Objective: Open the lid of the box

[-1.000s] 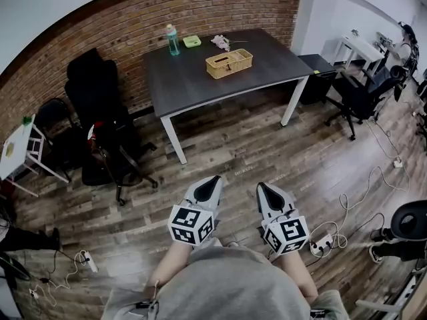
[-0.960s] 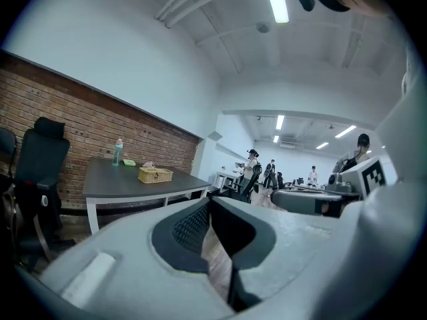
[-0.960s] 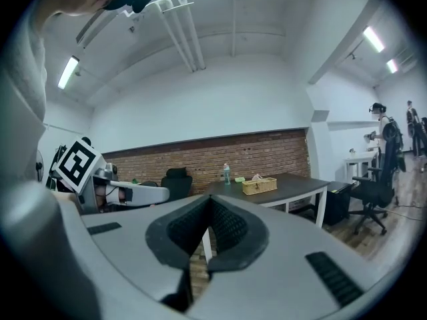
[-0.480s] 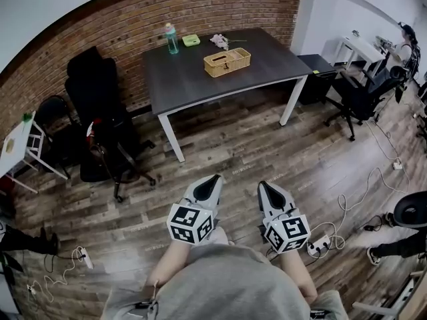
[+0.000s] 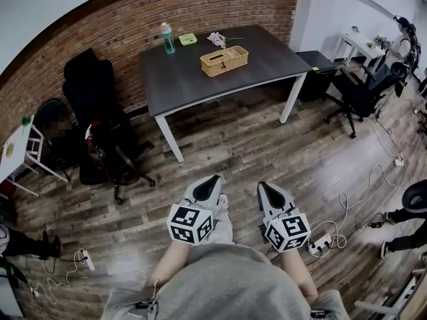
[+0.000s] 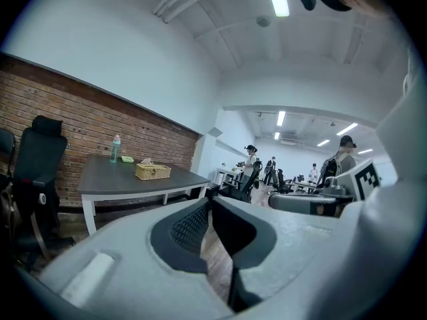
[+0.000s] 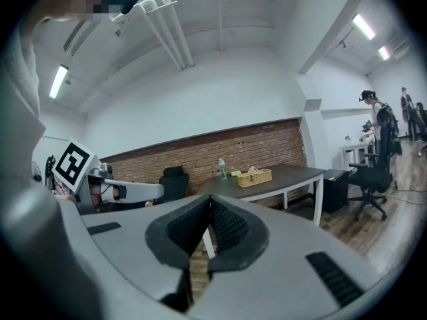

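Since the earlier frames the table [image 5: 193, 79] and the woven box [image 5: 223, 61] on it have slid a little up and to the left in the head view, while our two grippers sit at the same spot low in that view. We read this as an approach, not yet a reach.

The left gripper [image 5: 212, 180] and the right gripper [image 5: 264, 187] are side by side just in front of our body, noses aimed across the wooden floor [image 5: 253, 152] toward the table. Each gripper's own view shows its ribbed pads pressed together at the tips with nothing between them, so both tongs are closed and empty. Carrying them shut and tucked in probably suits crossing the room, since there is nothing to grasp here.

The box stands well apart from us, on the far half of the tabletop toward its right side. Its lid looks down, though at this range we cannot make out a hinge or catch. Behind it, near the brick wall, stand a bottle [image 5: 165, 38], a small green item [image 5: 188, 39] and a pinkish bundle [image 5: 217, 39]. A black office chair [image 5: 100, 105] sits left of the table, clear of our straight path. The lid is still to be opened, and we judge the task barely begun.
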The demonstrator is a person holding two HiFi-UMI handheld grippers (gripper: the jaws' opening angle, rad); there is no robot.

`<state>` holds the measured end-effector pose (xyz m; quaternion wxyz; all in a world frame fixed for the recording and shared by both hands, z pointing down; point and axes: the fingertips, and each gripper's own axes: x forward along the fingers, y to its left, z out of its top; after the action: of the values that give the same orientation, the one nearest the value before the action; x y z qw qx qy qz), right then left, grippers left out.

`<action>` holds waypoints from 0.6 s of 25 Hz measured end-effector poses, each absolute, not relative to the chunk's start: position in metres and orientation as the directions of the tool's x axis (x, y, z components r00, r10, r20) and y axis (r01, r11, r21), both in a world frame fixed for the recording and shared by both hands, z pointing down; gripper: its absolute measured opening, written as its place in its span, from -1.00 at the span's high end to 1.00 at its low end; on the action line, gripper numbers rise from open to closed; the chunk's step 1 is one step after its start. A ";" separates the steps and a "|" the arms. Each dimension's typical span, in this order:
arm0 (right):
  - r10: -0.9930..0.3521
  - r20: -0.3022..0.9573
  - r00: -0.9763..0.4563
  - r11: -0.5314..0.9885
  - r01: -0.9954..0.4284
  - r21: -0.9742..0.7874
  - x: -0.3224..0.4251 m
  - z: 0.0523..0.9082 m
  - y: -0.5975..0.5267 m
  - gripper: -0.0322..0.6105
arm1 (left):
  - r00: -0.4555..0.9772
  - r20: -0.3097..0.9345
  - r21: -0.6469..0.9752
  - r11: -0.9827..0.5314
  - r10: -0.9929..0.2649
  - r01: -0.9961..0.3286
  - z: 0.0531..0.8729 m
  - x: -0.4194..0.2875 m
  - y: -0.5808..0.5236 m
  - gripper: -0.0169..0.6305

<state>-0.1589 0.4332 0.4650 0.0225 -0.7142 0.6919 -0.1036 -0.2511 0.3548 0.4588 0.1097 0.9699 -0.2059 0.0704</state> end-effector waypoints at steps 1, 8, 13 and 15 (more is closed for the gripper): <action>-0.993 0.120 0.018 -0.040 -0.983 -0.178 -0.156 0.466 0.430 0.89 | 0.905 0.182 0.186 -0.891 -0.384 -0.415 0.459 -0.249 0.352 0.87; -0.990 0.142 -0.001 -0.024 -0.985 -0.172 -0.135 0.475 0.399 0.75 | 0.903 0.187 0.195 -0.886 -0.388 -0.421 0.467 -0.227 0.320 0.75; -0.987 0.162 0.001 -0.030 -0.984 -0.177 -0.109 0.479 0.365 0.63 | 0.911 0.194 0.211 -0.891 -0.365 -0.402 0.470 -0.203 0.290 0.68; -0.986 0.168 0.001 -0.032 -0.984 -0.177 -0.099 0.481 0.350 0.57 | 0.915 0.193 0.210 -0.896 -0.355 -0.392 0.471 -0.193 0.276 0.65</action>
<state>-0.0991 0.3503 0.4805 0.0045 -0.7076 0.6958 -0.1229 -0.1930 0.2759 0.4708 0.1231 0.9707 -0.1922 0.0750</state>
